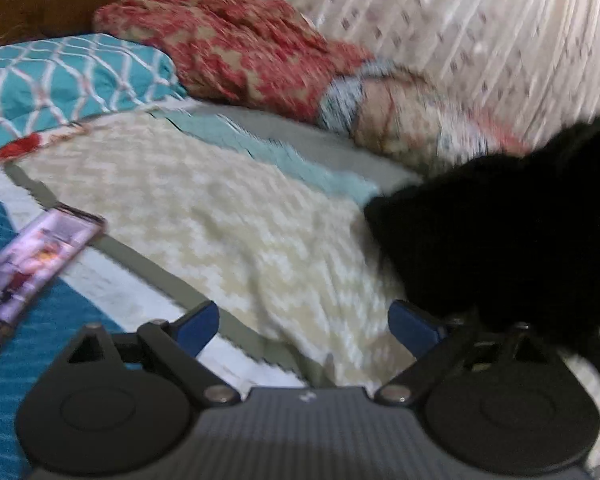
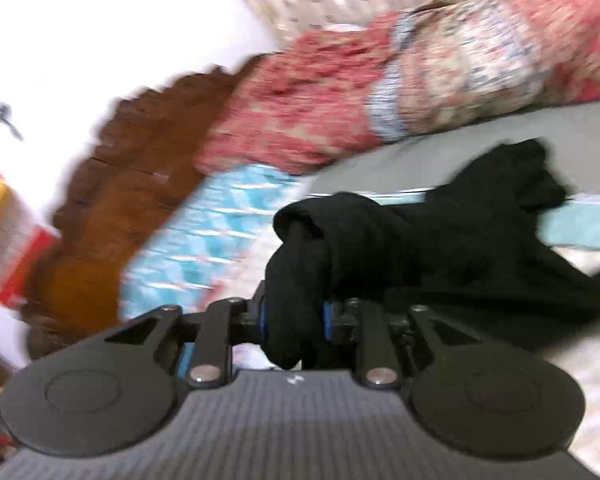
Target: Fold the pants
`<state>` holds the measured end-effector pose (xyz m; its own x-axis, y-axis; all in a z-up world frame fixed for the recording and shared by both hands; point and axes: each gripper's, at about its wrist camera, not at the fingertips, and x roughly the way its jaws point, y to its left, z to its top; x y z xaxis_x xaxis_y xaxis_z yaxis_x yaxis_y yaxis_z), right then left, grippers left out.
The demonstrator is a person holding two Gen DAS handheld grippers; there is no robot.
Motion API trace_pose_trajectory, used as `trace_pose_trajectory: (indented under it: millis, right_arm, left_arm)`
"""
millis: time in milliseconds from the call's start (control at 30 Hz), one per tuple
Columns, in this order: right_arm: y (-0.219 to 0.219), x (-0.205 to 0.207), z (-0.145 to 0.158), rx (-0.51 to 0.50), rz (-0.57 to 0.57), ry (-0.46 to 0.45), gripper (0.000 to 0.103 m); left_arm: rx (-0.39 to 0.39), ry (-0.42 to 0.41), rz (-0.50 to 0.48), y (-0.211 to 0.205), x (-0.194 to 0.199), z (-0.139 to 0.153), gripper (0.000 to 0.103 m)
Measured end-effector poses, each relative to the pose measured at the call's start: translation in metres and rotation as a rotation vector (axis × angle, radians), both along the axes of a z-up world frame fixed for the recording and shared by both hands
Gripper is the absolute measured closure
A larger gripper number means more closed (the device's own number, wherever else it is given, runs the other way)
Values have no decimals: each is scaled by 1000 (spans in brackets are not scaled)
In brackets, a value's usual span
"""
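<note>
The black pants [image 1: 496,236] lie bunched on the bed at the right of the left wrist view, over the cream zigzag blanket [image 1: 228,216]. My left gripper [image 1: 304,322] is open and empty, its right blue fingertip [image 1: 410,322] just beside the pants' near edge. In the right wrist view my right gripper [image 2: 294,320] is shut on a bunched fold of the black pants [image 2: 440,236], which trail away to the right over the bed. Both views are blurred.
A phone [image 1: 36,264] lies on the blanket at the left. A teal patterned pillow [image 1: 60,80] and red floral pillows [image 1: 236,44] sit at the head of the bed, against a brown wooden headboard [image 2: 132,184]. A pale curtain [image 1: 480,28] hangs behind.
</note>
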<state>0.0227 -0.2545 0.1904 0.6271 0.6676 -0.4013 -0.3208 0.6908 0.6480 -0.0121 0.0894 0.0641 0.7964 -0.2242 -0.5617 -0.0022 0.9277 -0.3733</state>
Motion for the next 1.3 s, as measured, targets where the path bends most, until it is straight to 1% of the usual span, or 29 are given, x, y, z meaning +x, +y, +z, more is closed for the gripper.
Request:
trace_pose_trajectory:
  millis: [33,67,100,133,167,200,267,333,367,433,500,567,633,667,700,733,800,833,867,900,933,967,1000,1067,1133,1167,1233,1267,1300]
  right_arm:
    - [5,0,-5,17,20,-1,50]
    - [12,5,-14,-11,19,1,33]
    - [18,9,-24,-87,-31,20,28]
    - [19,11,-33,-166,-91,57,26]
    - [18,13,-44,-211,-126,95,27]
    - [12,11,-54,-209,-143,125,27]
    - [-5,-1,-69,-135,-182,166,27]
    - [-25,-17,-75,-89,-233,179,27]
    - [-36,-27,-75,-80,-265,187,27]
    - [-57,-43,-83,-63,-338,216,27]
    - [-80,-64,-92,-39,-412,255,27]
    - [-100,-83,-104,-16,-495,297,27]
    - [-115,-97,-115,19,-563,334,27]
    - [-123,-103,-120,33,-591,352,27]
    - [-131,-110,-124,44,-618,366,27]
    - [-139,-114,-127,48,-638,375,27]
    - [-163,-123,-132,50,-651,374,27]
    - [-173,-125,-134,51,-656,369,27]
    - [-178,-125,-134,51,-666,364,27]
    - [-183,-123,-133,50,-675,358,27]
    - [-188,-122,-133,50,-684,349,27]
    - [-192,-119,-131,49,-693,339,27]
    - [-198,-117,-130,46,-697,331,27]
    - [-209,-113,-131,31,-708,318,27]
    - [-214,-111,-130,6,-727,304,27]
    - [-216,-111,-128,-13,-740,292,27]
    - [-220,-113,-126,-46,-780,274,27]
    - [-227,-115,-128,-48,-797,274,27]
    - [-232,-118,-132,-39,-815,281,27]
  left_arm:
    - [15,-2,4,7,-3,6,8]
    - [46,1,1,10,-6,9,8]
    - [76,6,-6,13,-10,11,8]
    - [77,9,-16,17,-14,12,8]
    - [73,18,-26,22,-18,12,8]
    - [68,26,-36,27,-21,12,8]
    - [78,20,-53,32,-30,6,8]
    - [48,53,-76,36,-34,1,7]
    - [22,58,-92,36,-35,-1,8]
    - [-42,98,-135,33,-28,-2,7]
    - [-94,105,-157,29,-18,-4,2]
    - [-181,137,-170,25,-3,-10,1]
    - [-277,186,-172,19,13,-22,1]
    - [-312,216,-170,14,21,-28,2]
    - [-329,239,-173,8,28,-33,6]
    - [-328,261,-182,0,33,-37,11]
    - [-312,293,-237,-20,39,-43,60]
    - [-286,303,-243,-27,40,-43,63]
    - [-254,299,-243,-30,38,-39,74]
    - [-228,277,-266,-30,37,-33,79]
    - [-222,251,-283,-25,36,-24,80]
    - [-231,240,-278,-13,37,-14,82]
    - [-240,208,-260,3,37,-1,83]
    - [-215,129,-188,42,37,29,86]
    - [-168,56,-90,79,35,56,86]
    - [-131,35,-45,91,34,66,86]
    - [-21,37,27,103,35,75,84]
    - [14,56,41,103,37,71,77]
    - [28,86,53,99,38,62,69]
